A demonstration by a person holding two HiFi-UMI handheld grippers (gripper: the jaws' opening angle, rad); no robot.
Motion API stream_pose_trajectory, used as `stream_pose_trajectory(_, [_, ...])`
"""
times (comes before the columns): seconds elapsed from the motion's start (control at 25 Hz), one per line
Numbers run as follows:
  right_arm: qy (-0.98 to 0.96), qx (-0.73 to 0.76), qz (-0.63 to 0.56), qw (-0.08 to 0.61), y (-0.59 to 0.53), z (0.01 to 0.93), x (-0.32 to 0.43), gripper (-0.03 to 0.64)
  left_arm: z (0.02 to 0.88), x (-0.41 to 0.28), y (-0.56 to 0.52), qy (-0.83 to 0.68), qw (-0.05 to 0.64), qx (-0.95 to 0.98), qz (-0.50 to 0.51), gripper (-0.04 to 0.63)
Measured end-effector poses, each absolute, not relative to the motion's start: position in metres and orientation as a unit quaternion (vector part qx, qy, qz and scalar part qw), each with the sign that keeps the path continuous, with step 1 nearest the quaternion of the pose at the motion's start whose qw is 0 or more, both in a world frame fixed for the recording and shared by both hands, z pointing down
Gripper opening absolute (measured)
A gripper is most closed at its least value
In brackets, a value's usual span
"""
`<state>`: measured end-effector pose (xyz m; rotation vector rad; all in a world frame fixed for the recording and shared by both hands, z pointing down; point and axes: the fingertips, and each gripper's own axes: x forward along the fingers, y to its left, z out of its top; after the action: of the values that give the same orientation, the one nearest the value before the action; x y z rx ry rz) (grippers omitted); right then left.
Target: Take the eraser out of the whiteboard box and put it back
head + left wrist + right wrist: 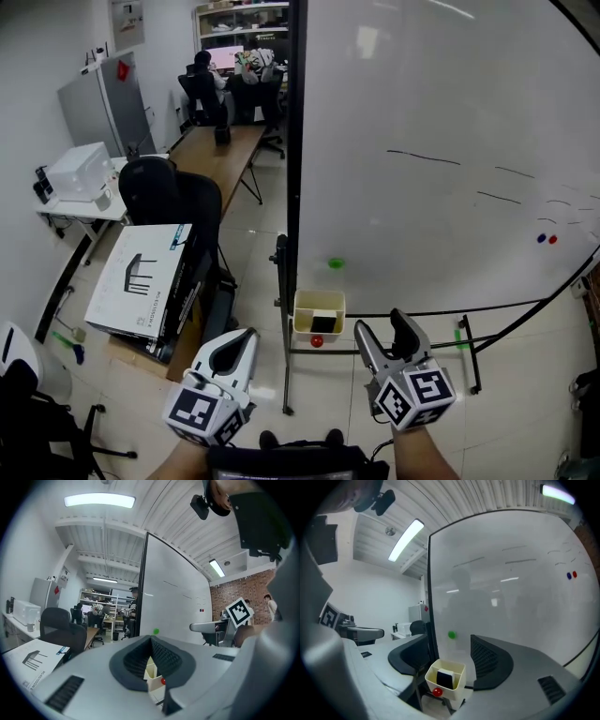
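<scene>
Big whiteboard [422, 187] on a black stand fills the right side, with a few thin marker strokes on it. Glossy tiled floor [253, 244] is below. A long wooden desk [220, 155] runs away to the left of the board, and a person [202, 70] is seated at its far end. A flat white carton [141, 281] printed with a table drawing leans beside a black office chair [159, 192].

The left gripper [246, 335] is low in the head view, left of the board's stand. Its jaws are closed together with nothing between them, and it is well apart from the box. The right gripper [382, 323] is just right of it, level, aimed at the board's lower left corner. Its jaws are spread wide and empty. In the right gripper view the box sits framed between them but is not touched.

The cream whiteboard box [319, 305] hangs on the board's bottom edge at its left corner, open top. The eraser [445, 679] stands inside it, dark face toward the camera with a white top edge. In the head view it shows only as a dark patch in the box.

Small stuff:
- A red round magnet [317, 341] sits on the box's front wall, low.
- A green magnet [336, 263] is on the board just above the box.
- A blue magnet [541, 238] and another red magnet [552, 239] sit side by side near the board's right edge.
</scene>
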<state>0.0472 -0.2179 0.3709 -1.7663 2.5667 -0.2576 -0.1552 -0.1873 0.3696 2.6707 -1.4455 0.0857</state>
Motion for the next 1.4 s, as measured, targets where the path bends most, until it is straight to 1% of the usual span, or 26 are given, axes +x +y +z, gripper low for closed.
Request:
stream_pose_trajectory(0.16, [0.817, -0.563, -0.118, -0.045, -0.247, 0.426, 0.018, 0.317, 0.381, -0.166, -0.197, -0.485, 0.055, 0.872, 0.026, 0.028])
stream_pose_trajectory(0.2, [0.814, -0.564, -0.127, -0.058, -0.254, 0.440, 0.011, 0.346, 0.386, -0.169, -0.199, -0.485, 0.058, 0.872, 0.030, 0.028])
stream_pose_trajectory(0.44, [0.797, -0.573, -0.157, -0.109, -0.279, 0.501, -0.014, 0.350, 0.413, -0.184, -0.215, -0.488, 0.075, 0.868, 0.049, 0.028])
stream_pose_trajectory(0.76, [0.785, -0.584, -0.167, -0.125, -0.292, 0.526, -0.029, 0.350, 0.452, -0.193, -0.240, -0.482, 0.087, 0.869, 0.068, 0.028])
stream_pose_trajectory(1.12, [0.767, -0.599, -0.177, -0.145, -0.305, 0.543, -0.038, 0.350, 0.464, -0.203, -0.259, -0.477, 0.096, 0.871, 0.073, 0.028])
stream_pose_trajectory(1.16, [0.763, -0.605, -0.176, -0.147, -0.306, 0.544, -0.036, 0.345, 0.465, -0.205, -0.260, -0.477, 0.095, 0.871, 0.073, 0.028])
stream_pose_trajectory(1.24, [0.753, -0.617, -0.173, -0.149, -0.308, 0.545, -0.034, 0.312, 0.465, -0.208, -0.262, -0.477, 0.095, 0.870, 0.073, 0.028])
stream_pose_trajectory(1.4, [0.739, -0.634, -0.168, -0.155, -0.309, 0.547, -0.032, 0.299, 0.468, -0.212, -0.265, -0.481, 0.098, 0.868, 0.073, 0.028])
